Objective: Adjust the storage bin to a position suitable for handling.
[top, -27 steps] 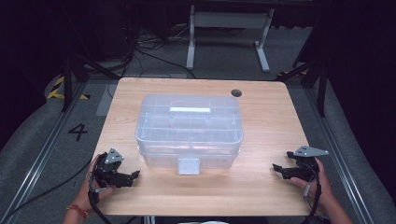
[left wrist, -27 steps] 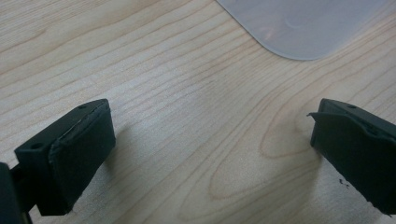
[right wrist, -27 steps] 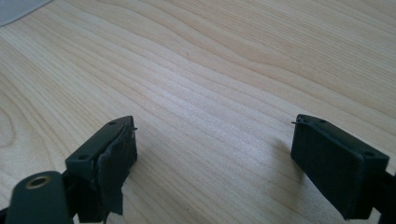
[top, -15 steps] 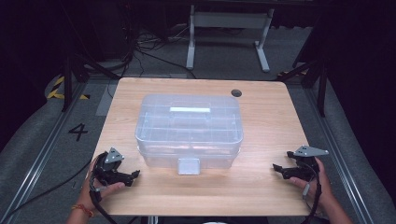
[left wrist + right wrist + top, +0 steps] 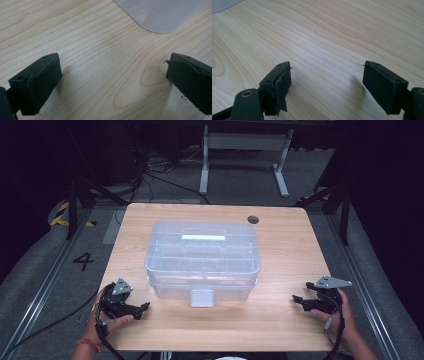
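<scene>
Clear plastic makes up the lidded storage box (image 5: 202,257) that sits at the middle of the pale wooden worktop (image 5: 285,260), its long side facing the person, with a small latch tab (image 5: 202,297) at the box's 6 o'clock edge and a white strip on the lid toward 12 o'clock. The left tongs (image 5: 141,308) rest on the worktop at about 8 o'clock from the box, near its front left corner but apart from it, held in the person's left hand (image 5: 107,320); the jaws stand apart with bare wood between them, and in the left gripper view (image 5: 112,72) a rounded corner of the box (image 5: 160,12) shows beyond them at about 1 o'clock. The right tongs (image 5: 298,301) lie at about 4 o'clock from the box, well apart from it, gripped by the right hand (image 5: 336,312); in the right gripper view (image 5: 327,75) their jaws are likewise spread wide over empty wood grain, clamped on nothing. A round dark hole (image 5: 253,219) marks the worktop at its far edge, about 1 o'clock from the box.
</scene>
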